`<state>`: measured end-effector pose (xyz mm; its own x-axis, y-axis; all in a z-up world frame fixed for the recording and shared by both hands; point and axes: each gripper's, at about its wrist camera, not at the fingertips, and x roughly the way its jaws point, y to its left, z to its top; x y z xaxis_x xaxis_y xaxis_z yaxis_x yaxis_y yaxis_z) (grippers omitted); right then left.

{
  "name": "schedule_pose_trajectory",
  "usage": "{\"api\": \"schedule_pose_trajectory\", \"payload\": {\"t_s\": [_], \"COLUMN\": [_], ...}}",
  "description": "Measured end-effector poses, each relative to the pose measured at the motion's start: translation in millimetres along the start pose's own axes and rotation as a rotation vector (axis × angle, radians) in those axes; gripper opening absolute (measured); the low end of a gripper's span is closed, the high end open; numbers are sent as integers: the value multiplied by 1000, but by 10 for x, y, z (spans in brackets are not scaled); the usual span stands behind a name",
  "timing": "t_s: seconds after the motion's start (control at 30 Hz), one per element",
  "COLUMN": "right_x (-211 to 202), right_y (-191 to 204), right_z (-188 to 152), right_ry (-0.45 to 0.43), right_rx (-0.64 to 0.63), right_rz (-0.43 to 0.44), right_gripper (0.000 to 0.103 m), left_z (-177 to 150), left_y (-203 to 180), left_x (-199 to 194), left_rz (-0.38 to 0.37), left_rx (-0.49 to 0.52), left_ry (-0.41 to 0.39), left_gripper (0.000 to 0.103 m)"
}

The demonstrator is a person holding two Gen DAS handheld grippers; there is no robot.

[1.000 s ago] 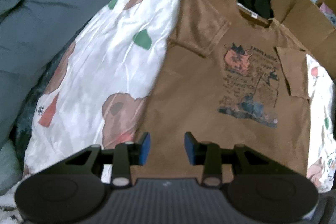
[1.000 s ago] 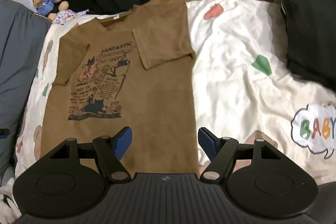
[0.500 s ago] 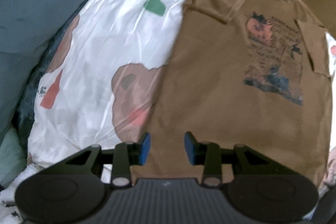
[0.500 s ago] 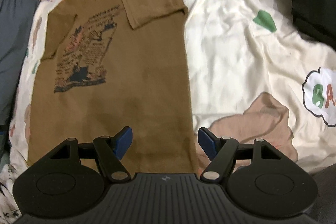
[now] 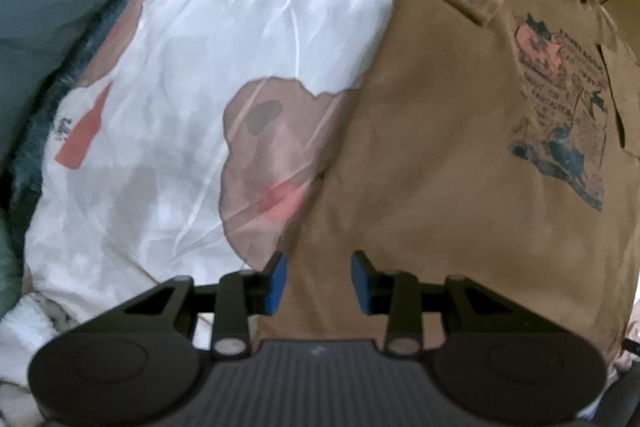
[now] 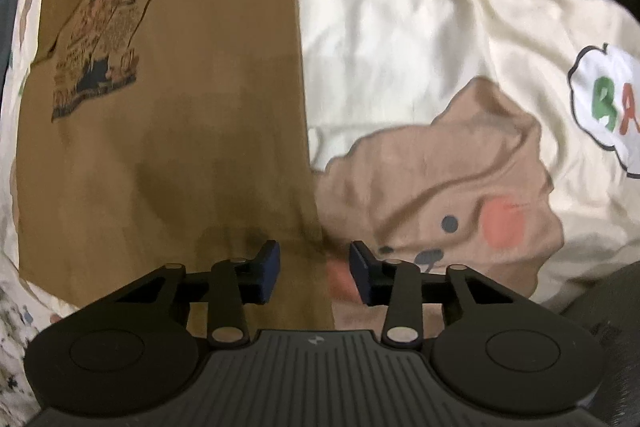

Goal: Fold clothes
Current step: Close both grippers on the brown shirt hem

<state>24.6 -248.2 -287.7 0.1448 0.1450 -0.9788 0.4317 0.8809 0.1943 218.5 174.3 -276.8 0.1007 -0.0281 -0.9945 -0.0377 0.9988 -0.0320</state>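
Both grippers dropped toward the hem since 1 s ago. Brown T-shirt (image 6: pixel 168 131) lies flat on the cartoon bedsheet (image 5: pixel 192 75), sleeves folded in. Left gripper (image 5: pixel 318 281) and right gripper (image 6: pixel 314 273) parted, empty. Soft, limp cotton; pinch hem corners.

Both fisheye views are dim and soft, with motion blur smearing the print on the brown T-shirt (image 5: pixel 460 147). Straight edges bow toward the dark, vignetted corners. The white bedsheet (image 5: pixel 192 75) is brightest; a shadow darkens the shirt ahead of the right hand-held gripper (image 6: pixel 312 273).
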Motion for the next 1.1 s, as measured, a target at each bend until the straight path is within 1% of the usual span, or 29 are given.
{"api": "schedule_pose_trajectory", "payload": {"t_s": [0.1, 0.3, 0.4, 0.47, 0.63, 0.8, 0.9, 1.0, 1.1], "right_x": [41, 108, 96, 91, 115, 136, 154, 173, 203], "right_y": [15, -15, -7, -35, -22, 12, 9, 6, 6], "right_z": [-15, -34, -14, -1, 30, 46, 47, 42, 23], "right_ry": [15, 32, 31, 14, 8, 11, 17, 16, 9], "right_rx": [-11, 2, 10, 36, 31, 25, 20, 25, 27], "right_rz": [-17, -7, -2, 14, 16, 14, 8, 4, 0], "right_gripper": [40, 40, 40, 40, 40, 40, 40, 40, 40], "left_z": [-23, -57, -55, -51, -43, -16, -10, -6, 10], "left_y": [8, 23, 52, 73, 100, 64, 30, 70, 143], "left_x": [157, 374, 415, 443, 521, 604, 674, 702, 703], "left_rz": [-6, 3, 12, 20, 33, 23, 32, 12, -19], "left_rx": [0, -2, -11, -17, -24, -14, 0, -14, -32], "left_ry": [22, 71, 68, 65, 63, 48, 48, 40, 52], "left_gripper": [38, 38, 36, 34, 33, 32, 33, 33, 34]}}
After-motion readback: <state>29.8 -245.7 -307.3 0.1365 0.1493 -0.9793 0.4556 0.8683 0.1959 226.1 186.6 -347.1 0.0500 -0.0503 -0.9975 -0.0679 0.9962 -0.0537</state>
